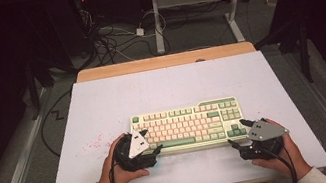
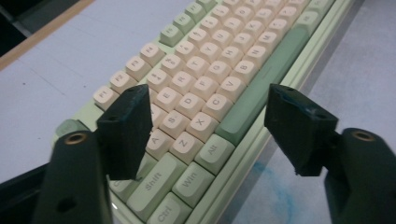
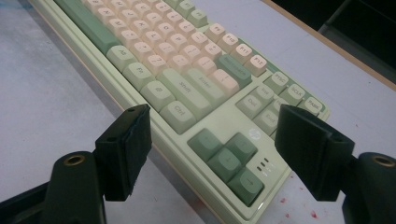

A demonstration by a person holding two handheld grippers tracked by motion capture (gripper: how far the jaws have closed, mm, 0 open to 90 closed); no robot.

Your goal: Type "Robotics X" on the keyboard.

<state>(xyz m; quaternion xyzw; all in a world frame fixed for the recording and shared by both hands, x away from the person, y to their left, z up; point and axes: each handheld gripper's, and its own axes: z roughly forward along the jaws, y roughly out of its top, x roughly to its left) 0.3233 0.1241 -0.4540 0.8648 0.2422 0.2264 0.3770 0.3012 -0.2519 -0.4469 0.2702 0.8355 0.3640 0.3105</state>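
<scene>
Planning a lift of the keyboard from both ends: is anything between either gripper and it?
Nothing visible. The left gripper is open at the keyboard's near left corner, the right gripper open at its near right corner, with only bare table around.

The high view looks forward and down from above the person's side onto the whole worktop (image 1: 102,102). Each gripper view sits close and low, looking along its open jaws. All three share the keyboard (image 1: 187,126): its 7 o'clock corner (image 2: 187,121), its 5 o'clock corner (image 3: 196,93).
</scene>
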